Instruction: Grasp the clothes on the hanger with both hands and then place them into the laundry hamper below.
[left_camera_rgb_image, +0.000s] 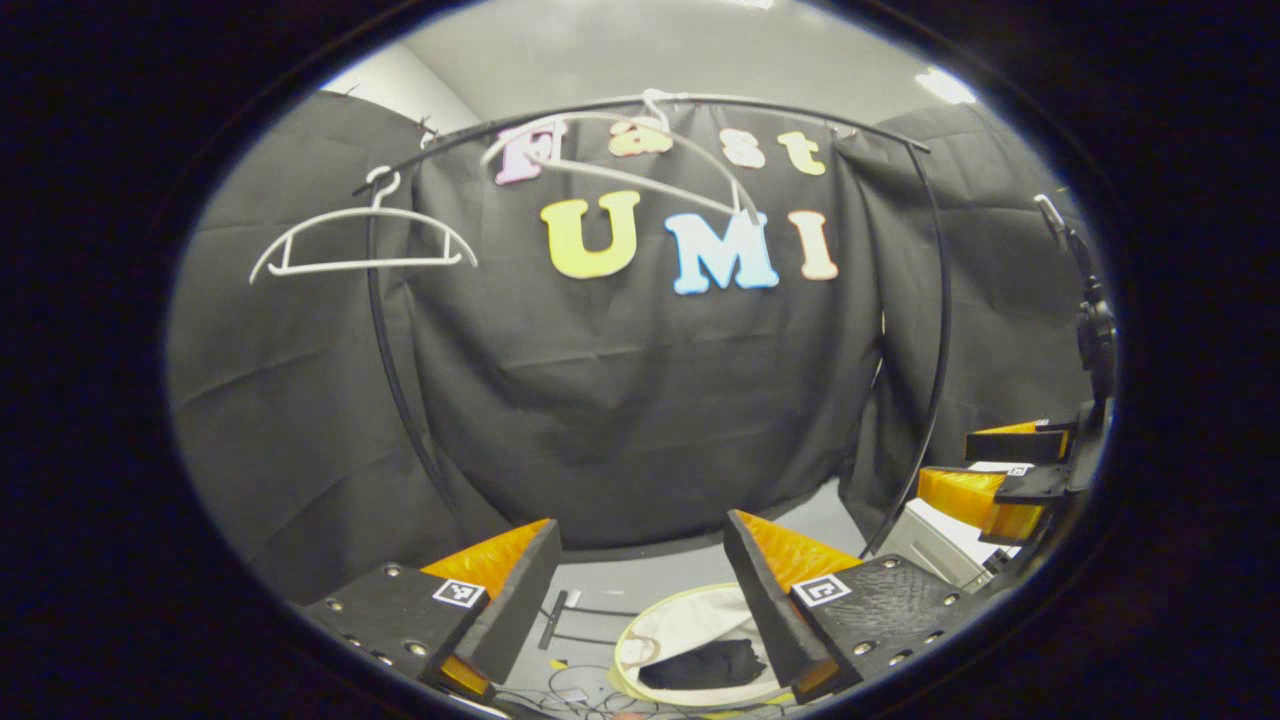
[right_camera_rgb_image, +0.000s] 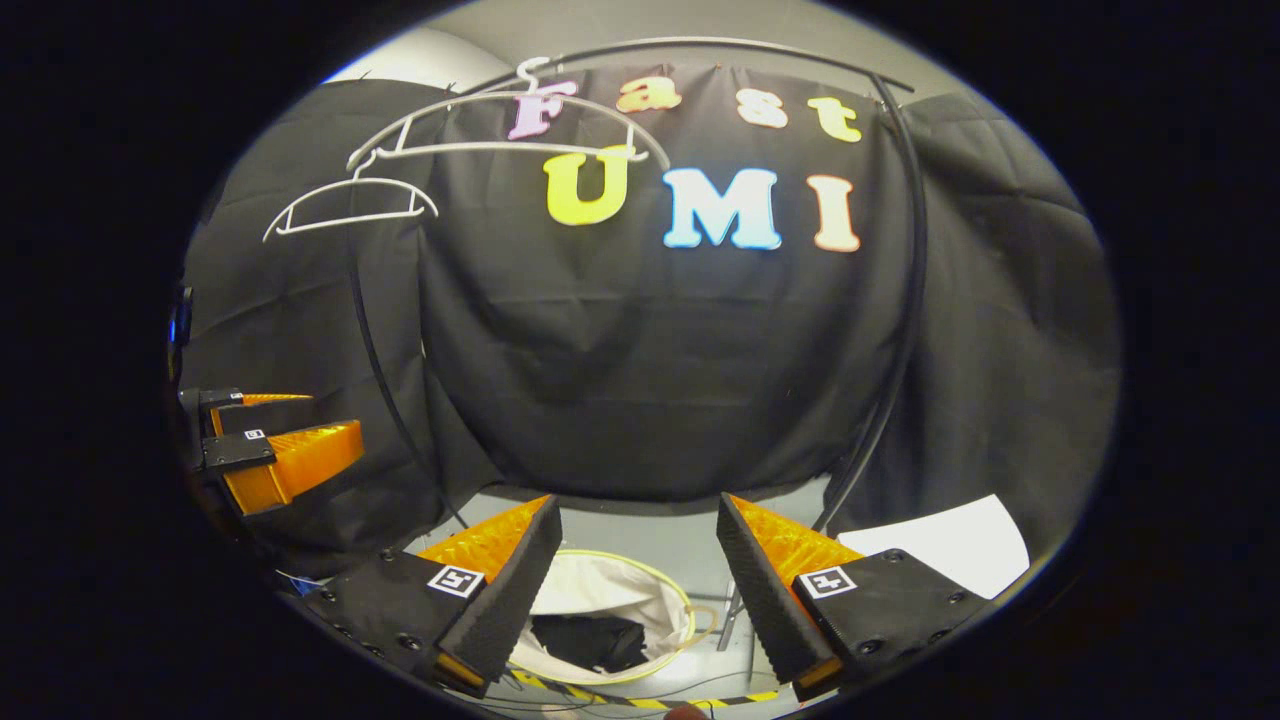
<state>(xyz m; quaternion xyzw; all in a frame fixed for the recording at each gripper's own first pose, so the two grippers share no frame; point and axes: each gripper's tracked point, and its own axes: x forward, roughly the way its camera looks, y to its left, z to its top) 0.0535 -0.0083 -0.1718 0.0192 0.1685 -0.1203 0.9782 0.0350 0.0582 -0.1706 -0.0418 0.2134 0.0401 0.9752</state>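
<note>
A round white laundry hamper (left_camera_rgb_image: 672, 626) stands on the floor below, with a dark garment (left_camera_rgb_image: 705, 664) lying inside it. The right gripper view shows the same hamper (right_camera_rgb_image: 620, 585) and the dark garment (right_camera_rgb_image: 590, 640) in it. Two bare white hangers (left_camera_rgb_image: 362, 238) (left_camera_rgb_image: 640, 165) hang on the black arched rail (left_camera_rgb_image: 385, 360); the second one is tilted. My left gripper (left_camera_rgb_image: 640, 580) is open above the hamper, nothing between its fingers. My right gripper (right_camera_rgb_image: 635, 580) is also open and empty. Each gripper appears at the edge of the other's view: the right gripper (left_camera_rgb_image: 1000, 470), the left gripper (right_camera_rgb_image: 275, 450).
The black cloth wall (left_camera_rgb_image: 640, 400) hangs behind the rail. Cables and a striped tape line (right_camera_rgb_image: 640, 700) lie on the grey floor near the hamper. A white sheet (right_camera_rgb_image: 945, 545) lies on the floor at the right.
</note>
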